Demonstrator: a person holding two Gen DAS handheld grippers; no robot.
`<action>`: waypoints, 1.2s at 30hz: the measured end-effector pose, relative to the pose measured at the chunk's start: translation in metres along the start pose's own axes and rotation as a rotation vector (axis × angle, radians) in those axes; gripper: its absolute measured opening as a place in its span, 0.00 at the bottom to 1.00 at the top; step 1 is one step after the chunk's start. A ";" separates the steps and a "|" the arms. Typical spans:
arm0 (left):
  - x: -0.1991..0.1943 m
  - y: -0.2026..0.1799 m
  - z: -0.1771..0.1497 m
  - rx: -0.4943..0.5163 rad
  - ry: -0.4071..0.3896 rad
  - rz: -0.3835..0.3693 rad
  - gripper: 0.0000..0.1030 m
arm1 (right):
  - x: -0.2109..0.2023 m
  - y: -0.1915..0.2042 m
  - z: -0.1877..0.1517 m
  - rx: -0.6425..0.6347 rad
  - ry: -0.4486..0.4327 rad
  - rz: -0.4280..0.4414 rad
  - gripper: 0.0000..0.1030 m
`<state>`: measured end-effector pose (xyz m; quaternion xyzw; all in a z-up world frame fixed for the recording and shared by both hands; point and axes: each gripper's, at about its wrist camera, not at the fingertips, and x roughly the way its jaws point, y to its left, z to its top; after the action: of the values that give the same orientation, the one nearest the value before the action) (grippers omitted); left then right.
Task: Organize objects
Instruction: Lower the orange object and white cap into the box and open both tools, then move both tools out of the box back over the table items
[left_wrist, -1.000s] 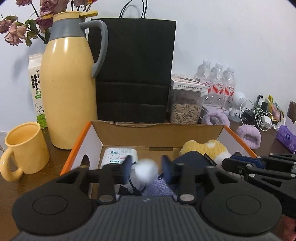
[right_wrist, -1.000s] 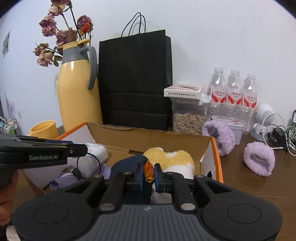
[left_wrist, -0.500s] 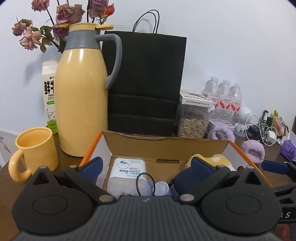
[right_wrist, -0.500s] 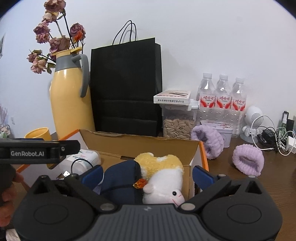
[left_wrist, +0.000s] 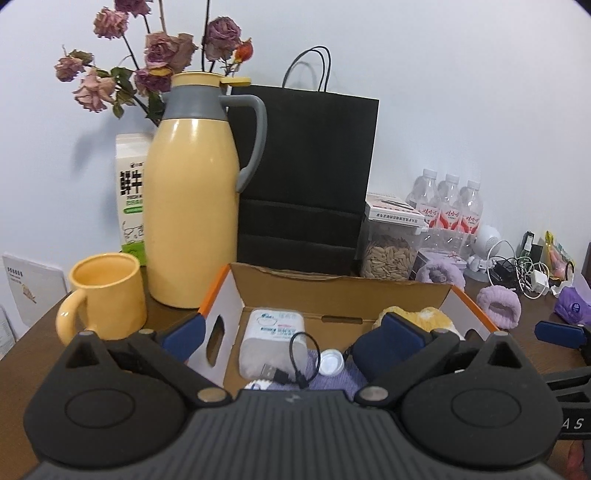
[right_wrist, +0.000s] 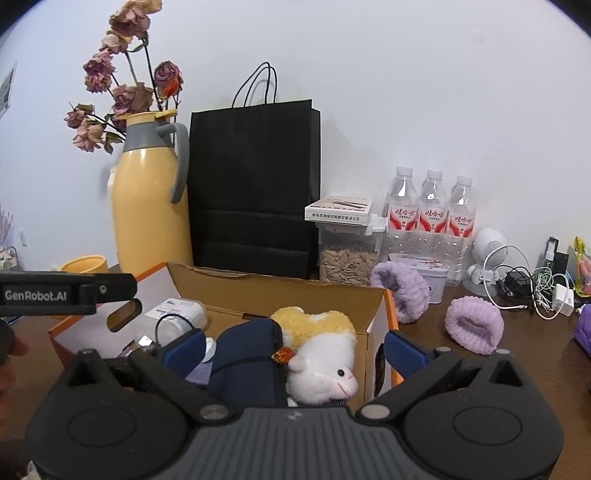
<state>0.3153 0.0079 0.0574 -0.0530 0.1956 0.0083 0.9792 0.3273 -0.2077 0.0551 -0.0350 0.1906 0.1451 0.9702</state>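
Wooden desk (left_wrist: 22, 354), white wall | cardboard box (left_wrist: 340, 291) at 12 o'clock, plush sheep (right_wrist: 317, 358) inside | both claws spread wide, empty | next: purple wristband (right_wrist: 474, 325) at 2 o'clock, approach level, pinch gently.

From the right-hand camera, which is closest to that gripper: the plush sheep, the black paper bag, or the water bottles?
From the right gripper:
1. Plush sheep, in the cardboard box just ahead.
2. Black paper bag, standing behind the box.
3. Water bottles, back right by the wall, seemingly slightly farther.
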 end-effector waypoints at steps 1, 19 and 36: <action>-0.004 0.001 -0.001 -0.002 0.004 0.002 1.00 | -0.004 0.001 -0.001 -0.003 -0.002 -0.002 1.00; -0.077 0.003 -0.051 0.026 0.092 0.019 1.00 | -0.077 0.002 -0.050 0.005 0.030 0.000 1.00; -0.095 -0.019 -0.093 0.085 0.191 -0.010 1.00 | -0.093 -0.015 -0.089 0.037 0.084 -0.006 1.00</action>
<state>0.1925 -0.0202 0.0110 -0.0127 0.2881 -0.0102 0.9575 0.2170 -0.2577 0.0080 -0.0235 0.2335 0.1371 0.9623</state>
